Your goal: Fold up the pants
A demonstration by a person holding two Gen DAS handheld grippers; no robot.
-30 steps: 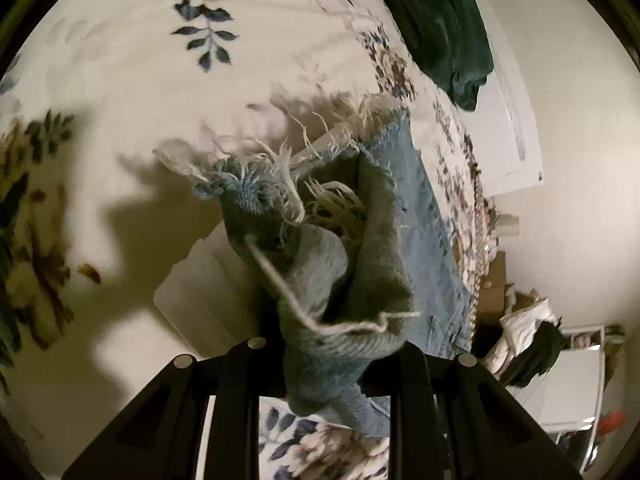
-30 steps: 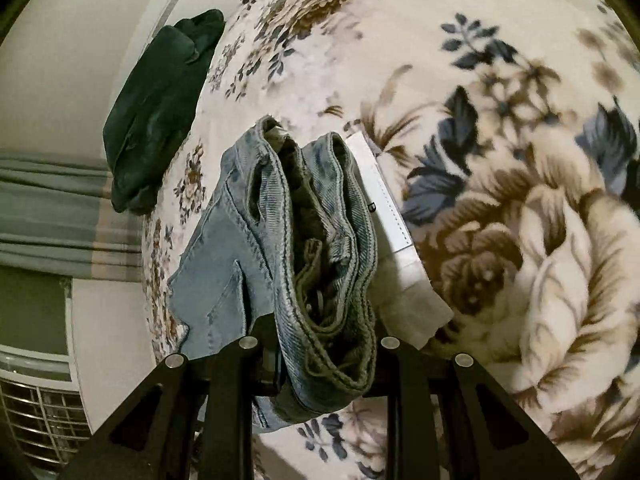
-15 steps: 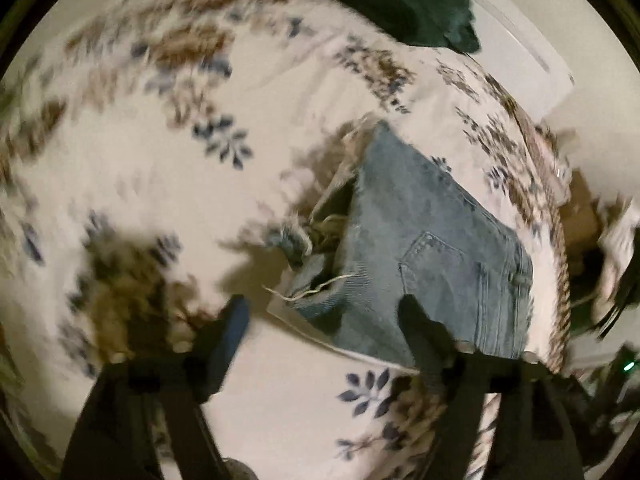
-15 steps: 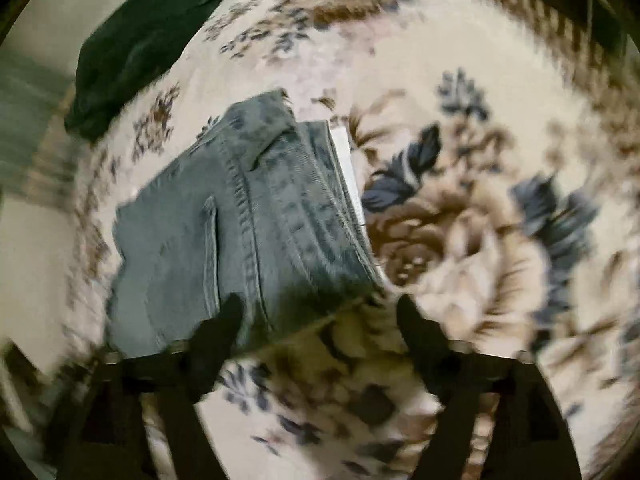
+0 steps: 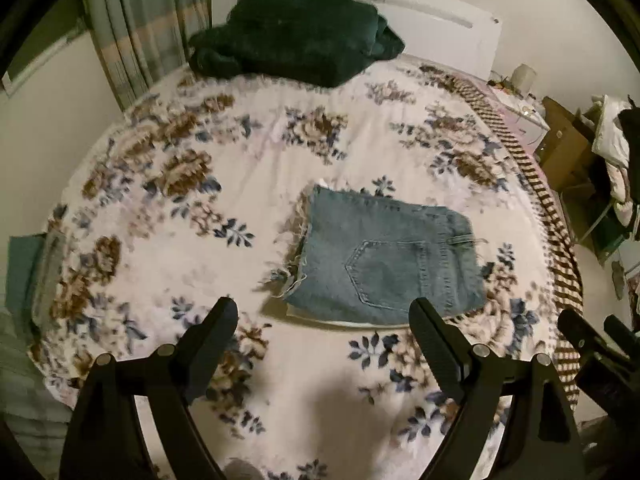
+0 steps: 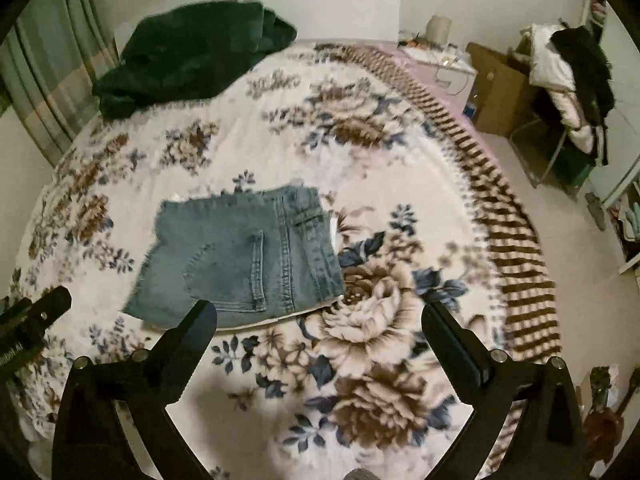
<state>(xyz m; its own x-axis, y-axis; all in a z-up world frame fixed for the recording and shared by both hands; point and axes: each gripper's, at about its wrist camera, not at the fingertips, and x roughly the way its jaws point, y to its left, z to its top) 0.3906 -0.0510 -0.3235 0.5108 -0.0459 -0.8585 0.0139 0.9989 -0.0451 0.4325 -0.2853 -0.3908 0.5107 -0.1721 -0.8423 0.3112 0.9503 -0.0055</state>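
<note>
Released within the last second: a second ago both claws clamped on bunched denim, now neither holding anything. Left gripper [image 5: 324,314] spread wide, fingers apart and empty, pulled back short of the pants [image 5: 384,256]. Right gripper [image 6: 320,320] likewise spread and empty, hanging just short of the pants' near edge. Judged from this: final fold laid down, hands backing away, task at or near completion.

Pants lying flat on the floral blanket [image 5: 240,152], roughly mid-bed, well short of the dark green garment [image 5: 296,34] heaped at the headboard end. Folded to a compact, near-rectangular packet, back pocket and belt loop uppermost. Faded blue denim, stiff enough to hold its shape; frayed pale threads trailing from the left edge. Thin white layer showing under the near edge, nature not determinable. Blanket fleecy, cream with brown and blue flowers, striped brown-and-white border along its right side.
</note>
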